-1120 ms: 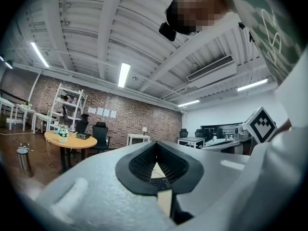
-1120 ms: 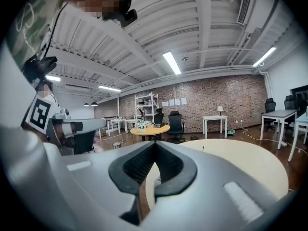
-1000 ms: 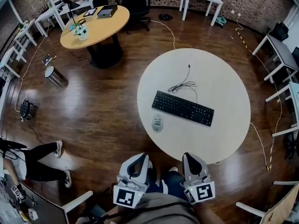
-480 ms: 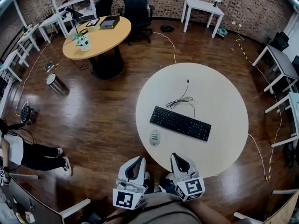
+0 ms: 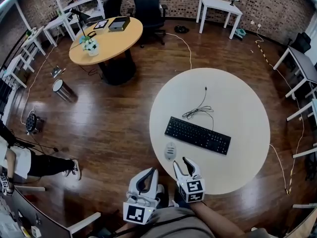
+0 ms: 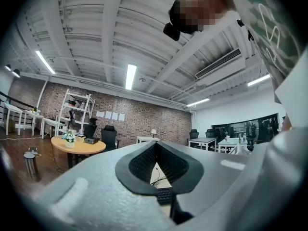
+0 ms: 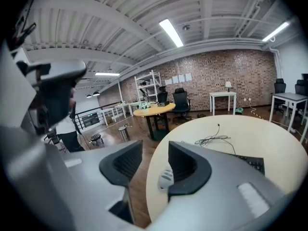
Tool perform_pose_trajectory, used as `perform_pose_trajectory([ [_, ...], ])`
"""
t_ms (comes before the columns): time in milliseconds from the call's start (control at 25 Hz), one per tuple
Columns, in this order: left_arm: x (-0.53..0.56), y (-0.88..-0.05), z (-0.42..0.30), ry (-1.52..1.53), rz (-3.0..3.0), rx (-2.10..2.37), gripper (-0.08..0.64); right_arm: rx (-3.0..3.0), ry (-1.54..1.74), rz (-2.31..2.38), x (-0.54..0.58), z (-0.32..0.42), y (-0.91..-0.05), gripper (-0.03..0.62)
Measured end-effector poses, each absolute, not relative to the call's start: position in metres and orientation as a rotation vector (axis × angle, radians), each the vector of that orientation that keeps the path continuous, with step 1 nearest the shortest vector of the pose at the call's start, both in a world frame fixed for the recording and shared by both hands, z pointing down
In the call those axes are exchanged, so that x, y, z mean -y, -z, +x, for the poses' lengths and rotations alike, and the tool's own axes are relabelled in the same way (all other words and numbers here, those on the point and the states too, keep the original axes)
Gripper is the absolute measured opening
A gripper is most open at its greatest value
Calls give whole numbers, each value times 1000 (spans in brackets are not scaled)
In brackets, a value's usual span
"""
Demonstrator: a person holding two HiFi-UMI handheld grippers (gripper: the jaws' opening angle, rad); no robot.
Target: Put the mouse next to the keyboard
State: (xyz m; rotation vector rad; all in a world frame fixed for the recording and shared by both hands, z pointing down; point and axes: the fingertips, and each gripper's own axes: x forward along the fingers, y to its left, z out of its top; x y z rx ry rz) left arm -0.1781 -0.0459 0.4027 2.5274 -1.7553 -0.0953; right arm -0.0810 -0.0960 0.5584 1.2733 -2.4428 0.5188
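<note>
The mouse lies on the white round bench, close to the edge nearest me. It sits just off the left end of the keyboard and does not touch it. My right tool is near the mouse, a little to its right and closer to me, and it points down at the bench. Its jaws have just been opening and now stand apart with nothing between them. In the right gripper view the mouse peeks out beside the right jaw, so it is in front and not yet inside. My left tool hangs back off the bench with its jaws closed on nothing. I think the edge is the big danger. If one jaw bumps the mouse instead of going around it, the mouse could slide off onto the floor. The mouse is smooth and round, so a poor pinch could let it pop out.
</note>
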Motion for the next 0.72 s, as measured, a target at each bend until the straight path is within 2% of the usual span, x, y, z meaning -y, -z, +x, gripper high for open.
perform_pose_trajectory([
  [440, 79, -426, -217, 16, 2464, 1826, 2, 2088, -664, 1202, 147, -108, -743, 275],
  [720, 84, -435, -233, 20, 2421, 1831, 2, 1990, -688, 1217, 150, -114, -779, 304],
])
